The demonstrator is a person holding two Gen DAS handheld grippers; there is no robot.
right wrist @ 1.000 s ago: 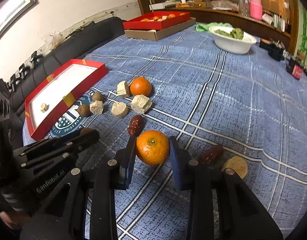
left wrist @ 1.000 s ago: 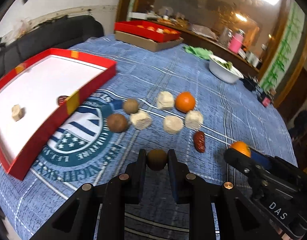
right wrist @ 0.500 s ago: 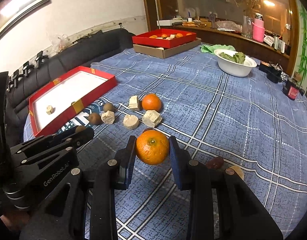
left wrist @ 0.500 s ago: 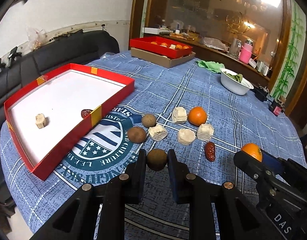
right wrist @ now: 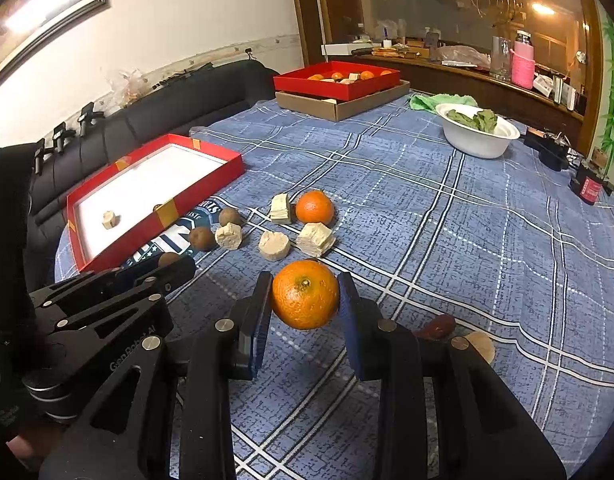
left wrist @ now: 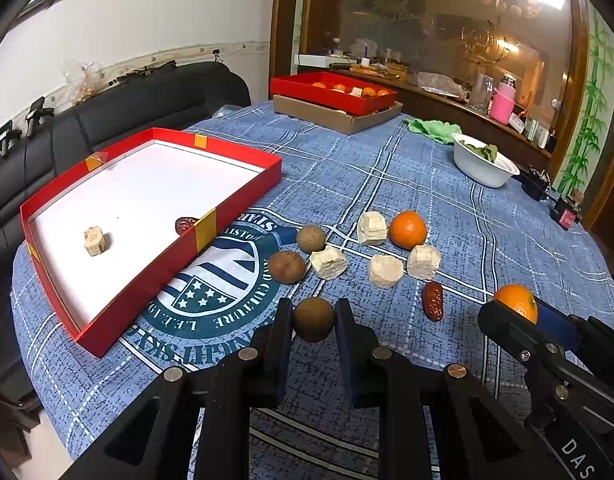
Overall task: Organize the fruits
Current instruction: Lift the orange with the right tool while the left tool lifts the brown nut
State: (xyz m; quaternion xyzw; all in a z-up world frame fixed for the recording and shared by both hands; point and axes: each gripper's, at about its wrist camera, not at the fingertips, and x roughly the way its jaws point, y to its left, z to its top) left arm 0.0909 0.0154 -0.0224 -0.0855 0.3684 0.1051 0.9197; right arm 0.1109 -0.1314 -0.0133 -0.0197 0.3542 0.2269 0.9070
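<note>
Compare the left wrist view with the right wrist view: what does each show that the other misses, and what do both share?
Only the left wrist view shows the date inside the near red tray, and the left gripper shut on a brown fruit head-on. Only the right wrist view shows the date and tan slice behind the right gripper, and the picture frame. Both show the held orange, the loose orange, the pale cubes, the white bowl and the far red tray.
</note>
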